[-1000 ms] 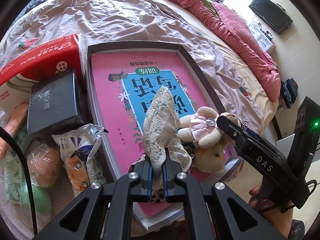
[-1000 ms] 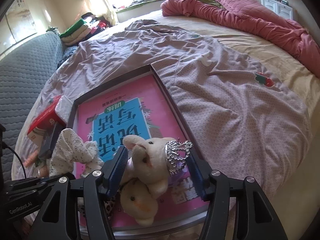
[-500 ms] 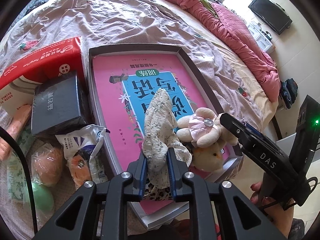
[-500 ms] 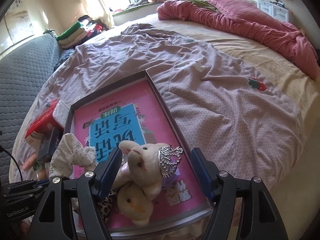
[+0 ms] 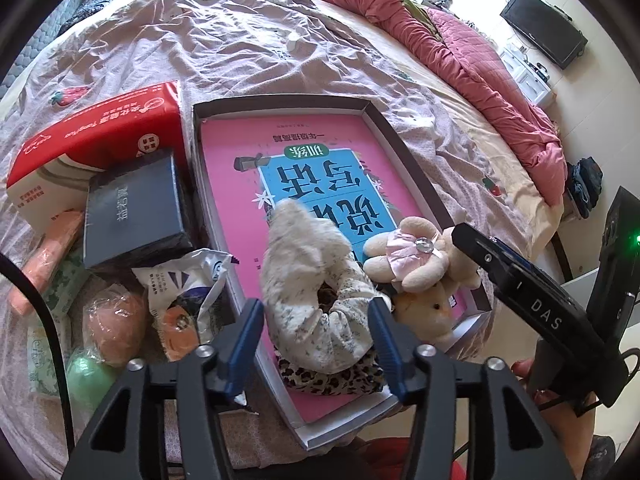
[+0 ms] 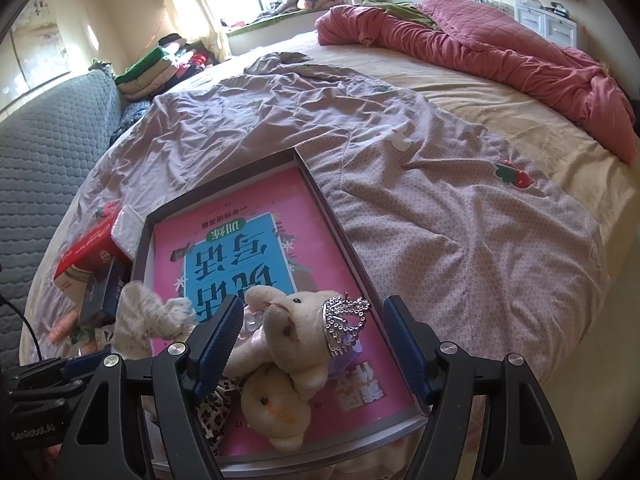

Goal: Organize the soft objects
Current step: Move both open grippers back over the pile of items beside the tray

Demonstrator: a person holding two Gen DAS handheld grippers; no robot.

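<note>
1. Hovering over the near end of a shallow tray (image 5: pixel 404 148), the left gripper (image 5: pixel 316 332) has its fingers (image 5: pixel 248 328) spreading apart — a floral scrunchie (image 5: pixel 316 292) sits between them, and neither pad presses on it.
2. The scrunchie lies inside the tray on a pink book (image 5: pixel 240 160), its far end blurred; a leopard scrunchie (image 5: pixel 332 378) lies under it at the tray's near edge.
3. The right gripper (image 6: pixel 310 340) stands with fingers (image 6: pixel 404 344) well apart around two cream plush bunnies (image 6: pixel 288 344); the pads look clear of them.
4. One bunny wears a small silver crown (image 6: pixel 344 322); the other lies nearer the tray's near rim, the two touching.
5. From the left view the bunnies sit just beside the floral scrunchie, toward the tray's right wall.
6. Left of the tray, on the bed (image 5: pixel 200 48), a red tissue pack (image 5: pixel 96 132) lies with a dark box (image 5: pixel 132 208) against it — nearer lie a crumpled white bag (image 5: pixel 188 280) and soft orange and green things I cannot name.
7. A rumpled pink quilt (image 6: pixel 480 44) lies along the bed's far side.
8. Part of a hand (image 5: pixel 524 372) shows under the right gripper.
</note>
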